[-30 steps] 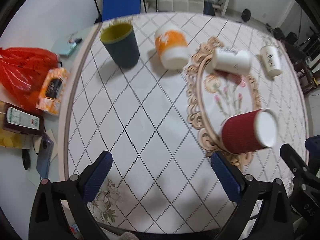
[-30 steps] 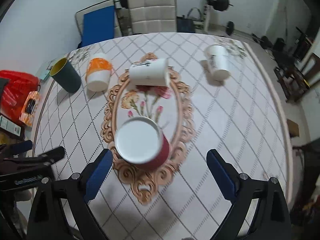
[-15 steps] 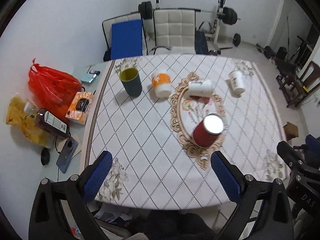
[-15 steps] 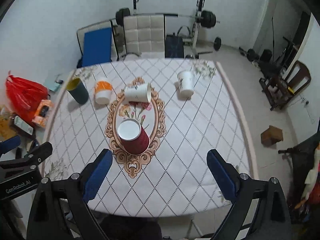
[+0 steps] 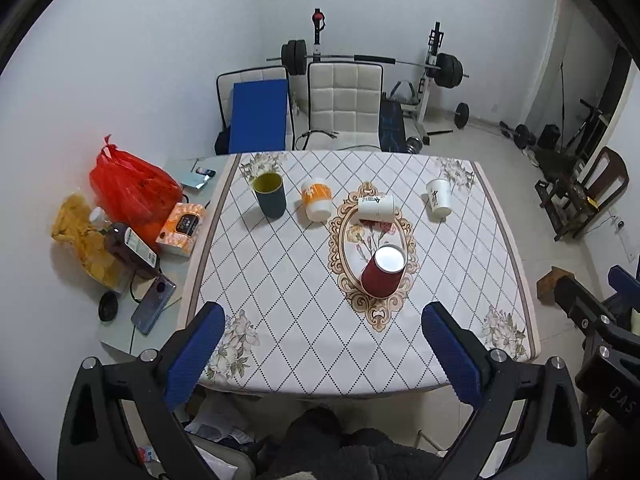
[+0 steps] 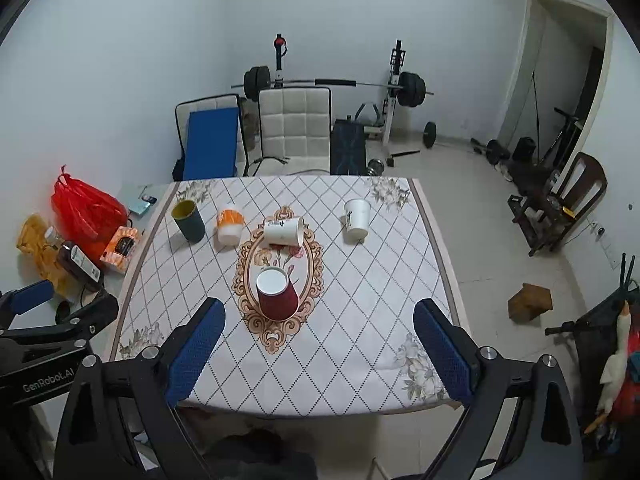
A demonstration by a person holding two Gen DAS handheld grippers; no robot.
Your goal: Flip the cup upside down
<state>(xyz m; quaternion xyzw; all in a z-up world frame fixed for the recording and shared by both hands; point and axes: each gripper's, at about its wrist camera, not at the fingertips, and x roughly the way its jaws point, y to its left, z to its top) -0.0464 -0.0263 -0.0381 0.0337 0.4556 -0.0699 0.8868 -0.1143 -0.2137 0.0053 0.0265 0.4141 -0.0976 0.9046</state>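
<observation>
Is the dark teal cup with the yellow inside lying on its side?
No. The dark teal cup with the yellow inside stands upright with its open mouth facing up, near the far left corner of the patterned tablecloth.

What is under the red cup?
The red cup stands upside down on the tablecloth's oval flower medallion. Its mouth faces down, so anything inside is hidden.

Left of the table (image 5: 508,240) — red bag (image 5: 132,188), tissue box (image 5: 182,229), bottle (image 5: 128,246), phone (image 5: 153,309). Behind it — white chair (image 5: 344,106), blue pad (image 5: 259,117), barbell (image 5: 372,63). Wooden block (image 6: 530,302) on the floor, right.
</observation>
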